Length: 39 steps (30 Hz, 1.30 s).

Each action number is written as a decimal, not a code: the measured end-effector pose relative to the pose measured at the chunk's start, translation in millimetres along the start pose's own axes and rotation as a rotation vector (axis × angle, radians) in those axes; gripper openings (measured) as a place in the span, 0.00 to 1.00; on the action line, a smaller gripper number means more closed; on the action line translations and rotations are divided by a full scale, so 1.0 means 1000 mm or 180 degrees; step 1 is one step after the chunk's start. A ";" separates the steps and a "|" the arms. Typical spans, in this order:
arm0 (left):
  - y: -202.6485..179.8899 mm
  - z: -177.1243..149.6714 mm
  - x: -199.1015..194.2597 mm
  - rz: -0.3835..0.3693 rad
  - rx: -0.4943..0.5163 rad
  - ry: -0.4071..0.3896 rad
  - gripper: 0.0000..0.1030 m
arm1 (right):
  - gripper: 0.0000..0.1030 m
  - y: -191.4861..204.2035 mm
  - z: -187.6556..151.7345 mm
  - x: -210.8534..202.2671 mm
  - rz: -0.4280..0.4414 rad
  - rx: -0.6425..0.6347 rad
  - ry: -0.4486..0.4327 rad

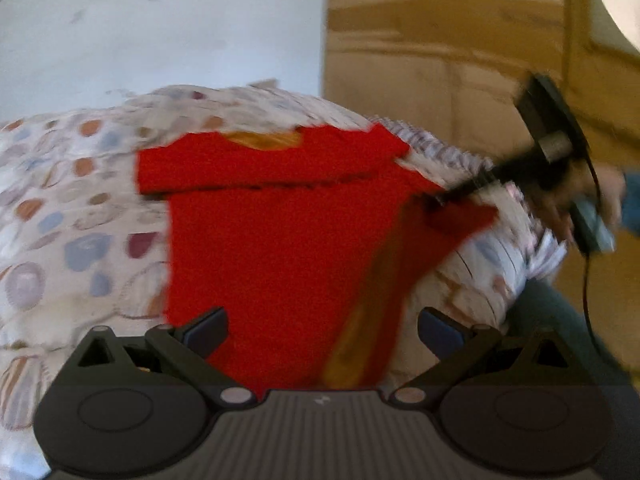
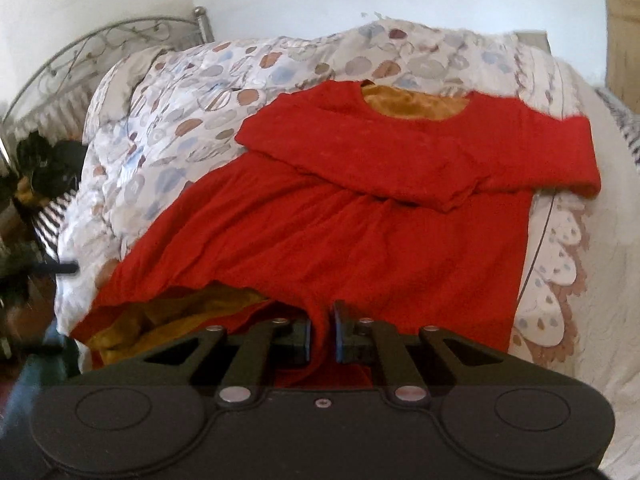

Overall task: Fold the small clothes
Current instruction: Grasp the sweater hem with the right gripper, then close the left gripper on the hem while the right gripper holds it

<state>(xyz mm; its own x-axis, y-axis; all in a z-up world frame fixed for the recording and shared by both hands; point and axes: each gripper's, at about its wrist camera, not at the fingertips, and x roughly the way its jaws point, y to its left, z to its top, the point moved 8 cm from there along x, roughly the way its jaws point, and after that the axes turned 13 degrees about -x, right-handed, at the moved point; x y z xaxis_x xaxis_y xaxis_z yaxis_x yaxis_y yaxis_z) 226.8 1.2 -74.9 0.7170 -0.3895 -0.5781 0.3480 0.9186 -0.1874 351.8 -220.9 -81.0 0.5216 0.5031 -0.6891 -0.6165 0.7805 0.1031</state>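
A red long-sleeved garment (image 1: 280,240) (image 2: 360,232) with mustard lining lies spread on the patterned duvet (image 1: 60,200), and a sleeve (image 2: 400,152) is folded across its chest. My left gripper (image 1: 322,332) hovers open over the near hem with nothing between its fingers. My right gripper (image 2: 322,332) is shut on a fold of red fabric at the garment's side edge. That corner is lifted, so the lining (image 2: 180,312) shows. In the blurred left wrist view the right gripper (image 1: 436,200) pinches the raised right corner, with a hand (image 1: 600,196) behind it.
The duvet (image 2: 200,100) covers a bed with a metal frame (image 2: 100,40) at the far left. Dark and striped clothes (image 2: 48,184) are piled beside the bed. A wooden wardrobe (image 1: 440,40) stands behind the bed on the right, next to a white wall (image 1: 160,20).
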 end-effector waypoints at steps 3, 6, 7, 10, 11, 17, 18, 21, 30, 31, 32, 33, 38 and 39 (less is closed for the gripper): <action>-0.014 -0.018 0.021 0.0210 0.0375 0.0168 1.00 | 0.18 -0.005 0.000 0.003 -0.0010 0.0060 0.0029; -0.019 -0.033 0.038 0.0540 0.0671 0.0272 1.00 | 0.19 -0.005 0.001 0.005 -0.0013 0.0066 0.0035; -0.018 -0.037 0.041 0.0599 0.0725 0.0297 1.00 | 0.19 -0.005 0.001 0.005 -0.0017 0.0060 0.0035; -0.016 -0.046 0.045 0.0730 0.0787 0.0307 0.99 | 0.19 -0.004 0.001 0.004 -0.0021 0.0055 0.0032; -0.016 -0.047 0.044 0.0755 0.0792 0.0276 0.99 | 0.19 -0.004 0.001 0.004 -0.0019 0.0059 0.0027; -0.006 -0.047 0.032 0.1075 0.0900 0.0167 0.77 | 0.19 -0.005 -0.002 0.003 -0.0024 0.0101 -0.0018; -0.003 -0.047 0.029 0.1139 0.0905 0.0151 0.74 | 0.19 -0.004 -0.002 0.002 -0.0032 0.0095 -0.0026; 0.004 -0.046 0.017 0.1183 0.0864 0.0068 0.59 | 0.18 -0.002 -0.003 -0.001 -0.0055 0.0071 -0.0058; 0.001 -0.051 0.000 0.1248 0.0997 -0.0121 0.29 | 0.18 0.010 -0.006 -0.017 -0.0185 -0.0156 -0.0158; 0.001 -0.051 0.000 0.1221 0.0944 -0.0116 0.24 | 0.18 0.012 -0.008 -0.019 -0.0209 -0.0195 -0.0168; 0.003 -0.049 -0.001 0.1202 0.0898 -0.0130 0.20 | 0.18 0.016 -0.011 -0.022 -0.0254 -0.0251 -0.0181; 0.005 -0.047 -0.001 0.1195 0.0859 -0.0162 0.19 | 0.18 0.021 -0.014 -0.026 -0.0314 -0.0339 -0.0204; 0.007 -0.032 -0.012 0.1204 0.0740 -0.0440 0.12 | 0.18 0.047 -0.038 -0.043 -0.0779 -0.0871 -0.0351; 0.007 -0.028 -0.015 0.1216 0.0722 -0.0530 0.11 | 0.16 0.052 -0.044 -0.047 -0.0875 -0.0923 -0.0385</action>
<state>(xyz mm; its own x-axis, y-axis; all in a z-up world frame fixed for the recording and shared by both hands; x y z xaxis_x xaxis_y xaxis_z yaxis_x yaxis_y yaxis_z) 202.1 15.7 -89.8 0.8999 -0.0490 -0.4333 0.1503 0.9676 0.2028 269.4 -220.4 -74.3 0.7448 0.3441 -0.5717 -0.5762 0.7637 -0.2910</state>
